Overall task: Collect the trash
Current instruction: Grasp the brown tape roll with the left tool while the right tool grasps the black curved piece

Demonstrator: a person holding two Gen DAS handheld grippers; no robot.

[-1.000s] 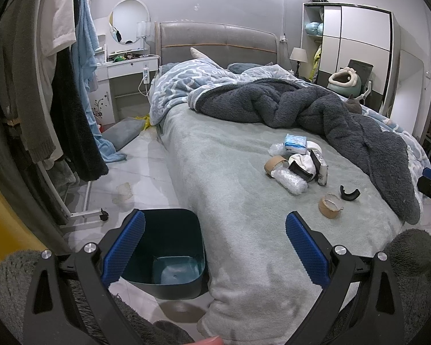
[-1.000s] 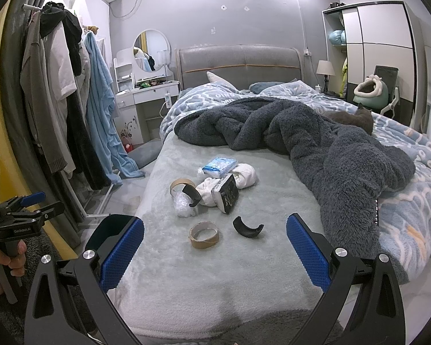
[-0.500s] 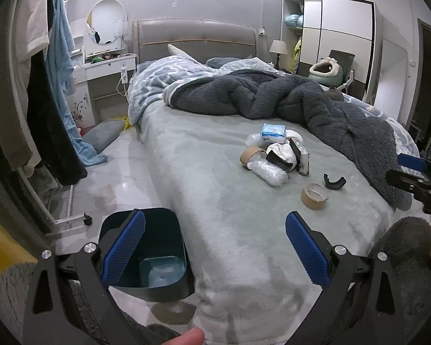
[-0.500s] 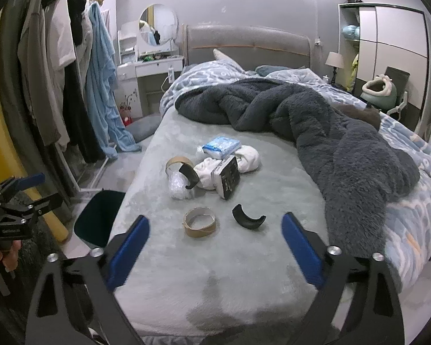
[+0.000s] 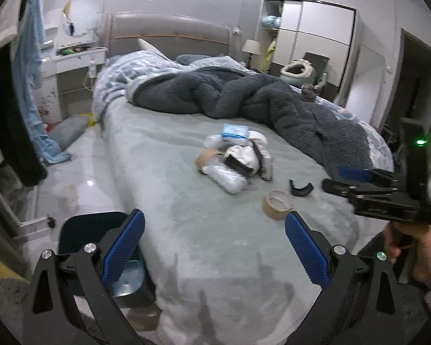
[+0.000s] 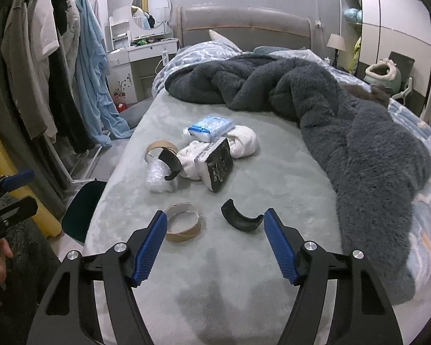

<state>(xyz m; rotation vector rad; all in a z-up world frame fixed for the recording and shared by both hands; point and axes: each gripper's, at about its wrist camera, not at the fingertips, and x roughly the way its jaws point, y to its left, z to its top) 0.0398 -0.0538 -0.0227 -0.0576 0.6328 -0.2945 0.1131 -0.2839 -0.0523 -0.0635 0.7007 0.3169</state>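
Note:
Trash lies on the grey-green bed (image 6: 244, 273): a cardboard tape ring (image 6: 183, 225), a curved black plastic piece (image 6: 240, 220), a bubble-wrap roll (image 6: 157, 178), a second cardboard ring (image 6: 161, 150), a black box (image 6: 218, 164), white cloth (image 6: 241, 143) and a blue packet (image 6: 211, 125). My right gripper (image 6: 215, 247) is open and empty, hovering just in front of the near ring and black piece. My left gripper (image 5: 214, 247) is open and empty over the bed's left corner, with the dark bin (image 5: 83, 233) under its left finger. The near ring (image 5: 276, 208) also shows there.
A dark fleece blanket (image 6: 344, 120) covers the bed's right side, with a grey cat (image 5: 309, 89) on it. Clothes hang on a rack (image 6: 43, 72) at left. A white dresser with round mirror (image 6: 146, 46) and a wardrobe (image 6: 388, 34) stand at the back.
Both grippers moved forward toward the bed. The right gripper dropped closer to the tape ring and black piece, and its jaws stand narrower. The left view swung right; the right gripper now shows larger.

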